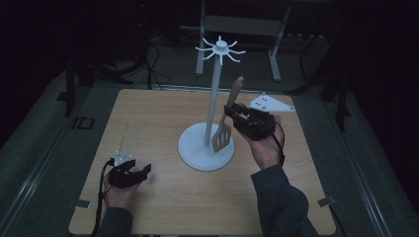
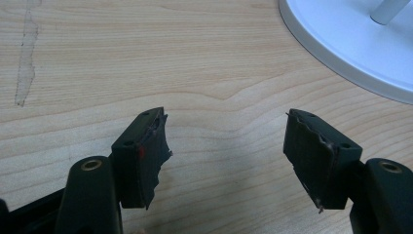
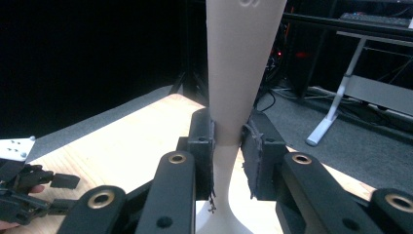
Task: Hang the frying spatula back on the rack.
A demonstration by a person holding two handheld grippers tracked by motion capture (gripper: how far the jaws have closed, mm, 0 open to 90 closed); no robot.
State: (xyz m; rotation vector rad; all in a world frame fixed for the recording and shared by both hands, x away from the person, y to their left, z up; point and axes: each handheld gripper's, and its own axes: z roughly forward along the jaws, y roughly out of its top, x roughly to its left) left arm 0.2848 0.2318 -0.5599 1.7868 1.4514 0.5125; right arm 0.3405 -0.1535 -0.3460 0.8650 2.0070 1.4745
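A pale wooden slotted spatula [image 1: 222, 136] hangs upright beside the pole of a white hook stand [image 1: 195, 148], its blade low over the stand's round base. My right gripper [image 1: 231, 112] is shut on the spatula's handle. In the right gripper view the handle [image 3: 241, 58] rises between the jaws of the right gripper [image 3: 228, 146]. The stand's ring of hooks [image 1: 221, 49] is well above the handle's tip. My left gripper [image 1: 143, 173] rests open near the table's front left. Nothing lies between the left gripper's [image 2: 226, 146] jaws, and the stand base [image 2: 350, 44] is at upper right.
The wooden table [image 1: 163, 113] is ringed by dark floor. A pale streak [image 2: 24, 63] marks the wood ahead of the left gripper. Grey desk legs [image 1: 274, 54] stand behind the table's far edge. The left gripper [image 3: 29, 195] shows far off in the right gripper view.
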